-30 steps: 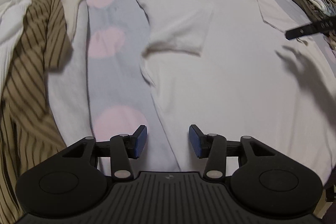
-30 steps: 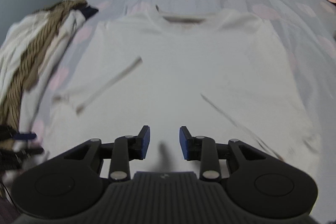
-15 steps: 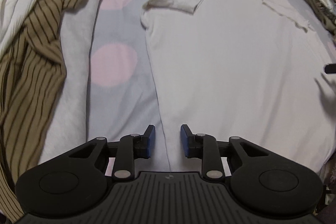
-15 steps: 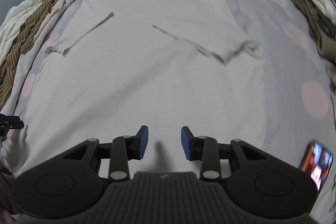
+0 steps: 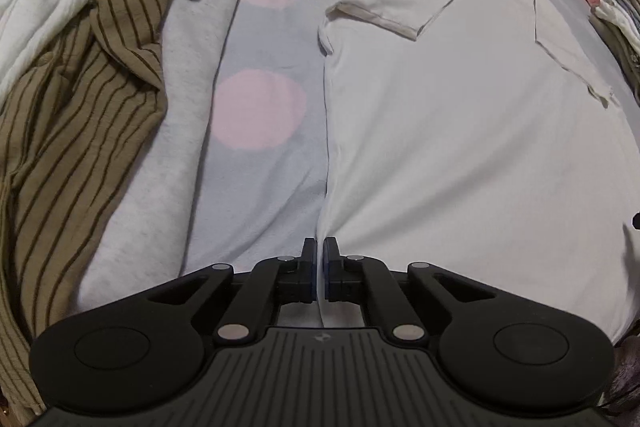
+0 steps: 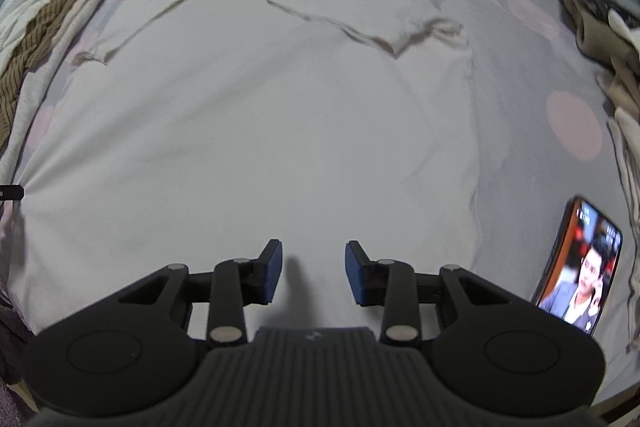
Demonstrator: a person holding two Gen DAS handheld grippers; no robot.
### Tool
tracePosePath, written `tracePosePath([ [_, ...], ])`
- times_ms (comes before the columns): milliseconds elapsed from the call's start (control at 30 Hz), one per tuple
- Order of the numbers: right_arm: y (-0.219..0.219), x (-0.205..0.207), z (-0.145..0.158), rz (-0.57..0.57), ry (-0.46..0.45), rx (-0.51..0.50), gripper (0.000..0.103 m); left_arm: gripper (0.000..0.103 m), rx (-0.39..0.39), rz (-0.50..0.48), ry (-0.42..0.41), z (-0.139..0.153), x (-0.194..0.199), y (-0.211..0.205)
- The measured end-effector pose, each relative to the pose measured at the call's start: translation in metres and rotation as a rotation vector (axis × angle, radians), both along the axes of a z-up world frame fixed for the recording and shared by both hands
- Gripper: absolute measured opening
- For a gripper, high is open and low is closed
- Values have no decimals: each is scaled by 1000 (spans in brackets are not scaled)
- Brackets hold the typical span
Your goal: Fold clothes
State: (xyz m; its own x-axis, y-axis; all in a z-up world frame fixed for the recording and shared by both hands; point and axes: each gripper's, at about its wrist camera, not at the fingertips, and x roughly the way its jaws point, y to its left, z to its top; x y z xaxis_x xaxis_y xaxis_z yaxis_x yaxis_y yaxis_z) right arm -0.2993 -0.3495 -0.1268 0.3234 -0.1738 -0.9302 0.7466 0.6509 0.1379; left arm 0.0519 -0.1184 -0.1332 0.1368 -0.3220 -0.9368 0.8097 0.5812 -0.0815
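- A T-shirt (image 5: pixel 460 115) lies flat on the bed (image 5: pixel 264 155), its collar at the far end and its hem at the near edge.
- Both of its sleeves are folded inward onto the body.
- A heap of clothes (image 5: pixel 80 75) lies left of the T-shirt, a strip of bare bed between them.
- More clothes (image 6: pixel 592 7) are piled along the bed's right side, well apart from the T-shirt.
- A phone (image 6: pixel 580 267) lies on the bed at the near right, just beside the T-shirt's right edge.
- The left gripper (image 5: pixel 319 267) sits at the T-shirt's near left edge.
- The right gripper (image 6: pixel 313 271) is over the near hem, left of the phone.
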Motion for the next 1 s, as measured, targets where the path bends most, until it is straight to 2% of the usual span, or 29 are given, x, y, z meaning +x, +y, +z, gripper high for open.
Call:
tracePosePath([
  [100,3,-2,-4,2,13,7,38,4,-21,11,45,5,1,4],
  [233,9,-1,-3,18,2,21,38,17,-41,35,96,16,-2,18],
  [400,18,10,-2,66,14,16,38,19,35,8,131,3,-25,26],
  [467,21,14,-1,87,13,13,38,15,87,-11,135,-8,-35,26],
  [500,22,16,-1,95,13,10,38,4,108,-18,121,-11,-38,26],
  [533,23,17,-1,100,15,8,38,1,122,-21,106,-13,-40,26],
  [667,25,15,1,116,33,-9,38,0,110,22,80,2,-35,36],
  [800,24,4,2,115,50,4,38,2,120,-13,92,4,-41,34],
  [867,23,-3,4,108,62,10,38,8,136,-27,103,2,-44,33],
  [933,24,-12,7,105,72,30,38,28,143,-44,114,2,-47,34],
  [1000,26,-22,8,102,93,43,38,32,159,-59,120,1,-51,36],
])
